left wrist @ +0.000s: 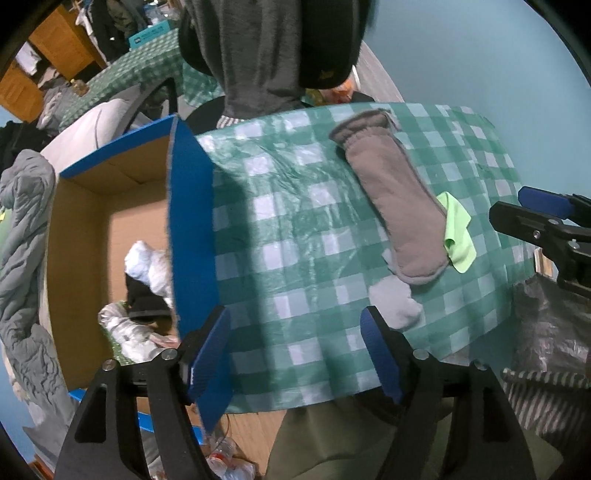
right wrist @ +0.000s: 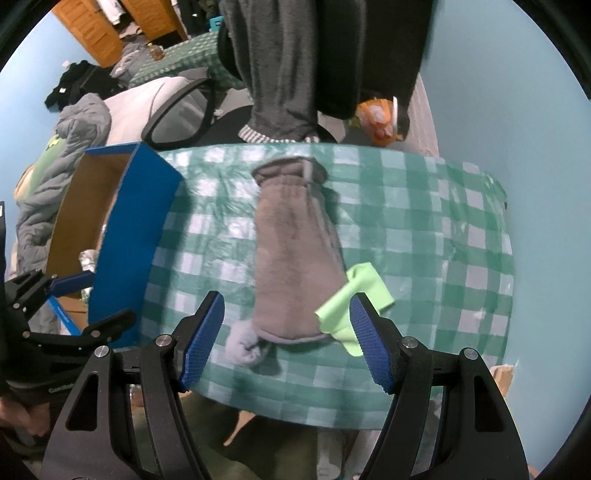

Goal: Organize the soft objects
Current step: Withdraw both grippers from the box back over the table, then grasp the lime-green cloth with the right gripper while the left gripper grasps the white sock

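Sock (right wrist: pixel 295 254) on checked cloth (right wrist: pixel 436 258) — no legible writing.

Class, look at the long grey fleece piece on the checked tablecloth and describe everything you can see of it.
The grey fleece piece is a long, soft, fuzzy item lying flat on the green checked tablecloth. Its far end is gathered and darker, its near end rounded with a stitched edge. It overlaps a lime green cloth on one side and a small pale grey item at its near end.

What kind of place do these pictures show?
Probably a lived-in room at home: a table under a green checked tablecloth, wooden furniture behind it, and clothes piled on the floor beside a blue cardboard box.
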{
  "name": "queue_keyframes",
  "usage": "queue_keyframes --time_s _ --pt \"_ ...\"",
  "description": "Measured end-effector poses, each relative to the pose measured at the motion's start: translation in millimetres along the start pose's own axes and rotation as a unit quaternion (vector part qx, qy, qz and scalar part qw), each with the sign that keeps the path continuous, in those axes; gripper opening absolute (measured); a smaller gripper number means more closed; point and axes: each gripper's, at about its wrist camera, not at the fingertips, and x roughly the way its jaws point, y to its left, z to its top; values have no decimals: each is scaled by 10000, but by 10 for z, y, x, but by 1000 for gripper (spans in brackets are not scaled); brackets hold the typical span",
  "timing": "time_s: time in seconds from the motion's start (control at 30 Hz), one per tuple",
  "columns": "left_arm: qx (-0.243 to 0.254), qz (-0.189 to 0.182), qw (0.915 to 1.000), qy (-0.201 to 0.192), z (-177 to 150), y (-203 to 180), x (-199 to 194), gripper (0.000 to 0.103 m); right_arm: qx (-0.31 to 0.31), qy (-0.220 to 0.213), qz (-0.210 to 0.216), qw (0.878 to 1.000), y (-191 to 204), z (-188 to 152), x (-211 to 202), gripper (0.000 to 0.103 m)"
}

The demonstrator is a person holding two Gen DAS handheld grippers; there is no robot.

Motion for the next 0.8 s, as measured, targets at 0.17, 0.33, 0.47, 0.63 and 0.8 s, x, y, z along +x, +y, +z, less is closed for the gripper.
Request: queue_keyframes --time_s 0.17,0.33,0.47,0.63,0.8 --pt "-17 -101 9997 205 30 -101 149 74 54 108 -30 9999 -168 -63 104 71" --pt "67 -113 9994 318 51 -225 269 74 141 244 -4 9996 -338 -126 248 71" --pt "111 -132 9990 421 74 -301 370 74 192 347 14 9992 -433 -156 368 71" --pt "63 -248 9982 538 104 -372 472 74 160 425 24 9990 -489 -153 519 71" --pt "75 -227 9978 624 135 -448 566 74 100 518 -16 9986 -520 -154 683 71"
